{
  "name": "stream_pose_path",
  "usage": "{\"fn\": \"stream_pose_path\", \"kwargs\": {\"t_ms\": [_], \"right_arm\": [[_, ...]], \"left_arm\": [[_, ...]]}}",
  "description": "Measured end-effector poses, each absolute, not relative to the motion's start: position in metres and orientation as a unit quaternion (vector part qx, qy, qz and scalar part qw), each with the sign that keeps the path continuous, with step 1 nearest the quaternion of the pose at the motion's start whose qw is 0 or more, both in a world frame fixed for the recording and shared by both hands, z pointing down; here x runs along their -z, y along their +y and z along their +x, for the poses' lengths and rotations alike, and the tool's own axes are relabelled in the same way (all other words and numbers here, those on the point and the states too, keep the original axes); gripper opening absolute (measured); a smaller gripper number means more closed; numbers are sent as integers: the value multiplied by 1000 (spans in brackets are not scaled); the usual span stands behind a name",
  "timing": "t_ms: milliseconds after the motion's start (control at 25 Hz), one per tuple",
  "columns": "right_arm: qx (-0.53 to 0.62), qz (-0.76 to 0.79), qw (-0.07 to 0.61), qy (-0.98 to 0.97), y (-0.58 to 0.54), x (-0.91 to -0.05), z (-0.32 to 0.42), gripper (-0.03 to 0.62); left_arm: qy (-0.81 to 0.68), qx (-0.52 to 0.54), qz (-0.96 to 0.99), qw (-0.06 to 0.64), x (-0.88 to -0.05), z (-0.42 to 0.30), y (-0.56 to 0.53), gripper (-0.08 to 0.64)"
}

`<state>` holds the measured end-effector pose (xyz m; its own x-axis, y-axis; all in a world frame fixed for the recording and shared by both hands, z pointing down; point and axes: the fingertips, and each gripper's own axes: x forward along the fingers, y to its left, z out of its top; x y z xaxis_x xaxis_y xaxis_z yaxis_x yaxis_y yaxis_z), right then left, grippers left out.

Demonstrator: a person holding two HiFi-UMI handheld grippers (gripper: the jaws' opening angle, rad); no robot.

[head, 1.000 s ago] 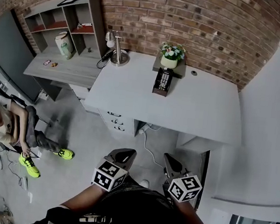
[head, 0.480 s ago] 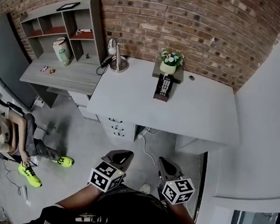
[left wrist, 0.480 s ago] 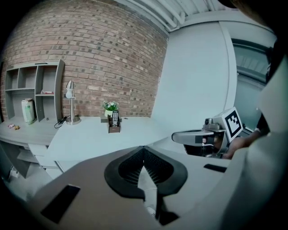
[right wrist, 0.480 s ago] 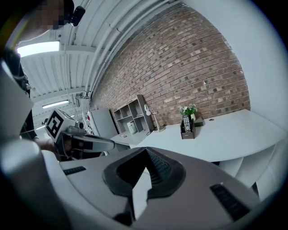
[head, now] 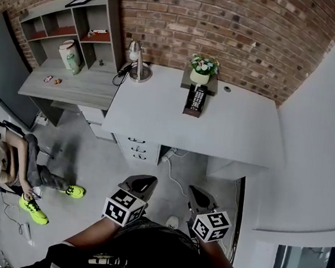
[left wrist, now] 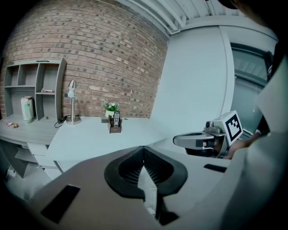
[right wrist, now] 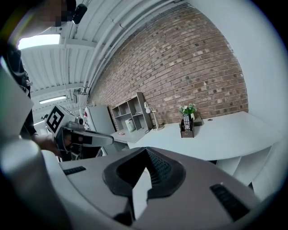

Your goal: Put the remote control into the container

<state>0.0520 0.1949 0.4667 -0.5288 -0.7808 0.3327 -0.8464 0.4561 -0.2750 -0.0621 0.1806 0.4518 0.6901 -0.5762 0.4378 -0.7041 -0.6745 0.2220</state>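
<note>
Left gripper (head: 140,184) and right gripper (head: 201,197), lower centre, both closed and empty; reaching unopened could topple the remote (head: 197,96), upper centre.

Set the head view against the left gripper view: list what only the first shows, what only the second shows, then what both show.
Only the head view: a seated person in yellow-green shoes at the left, and the left tool's marker cube.
Only the left gripper view: the left tool's jaws seen from behind, shut with nothing between them, and the ribbed ceiling.
Both: the white desk, the remote control standing in its brown container, the flower pot, lamp, shelf unit, brick wall and right tool.
</note>
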Motion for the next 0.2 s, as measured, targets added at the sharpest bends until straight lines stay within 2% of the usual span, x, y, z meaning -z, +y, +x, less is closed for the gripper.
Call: {"fn": "stream_pose_path", "kwargs": {"t_ms": [200], "right_arm": [[-208, 479, 82, -849, 201, -468, 48, 6]], "left_arm": [[-350, -167, 901, 193, -452, -62, 188, -6]]}}
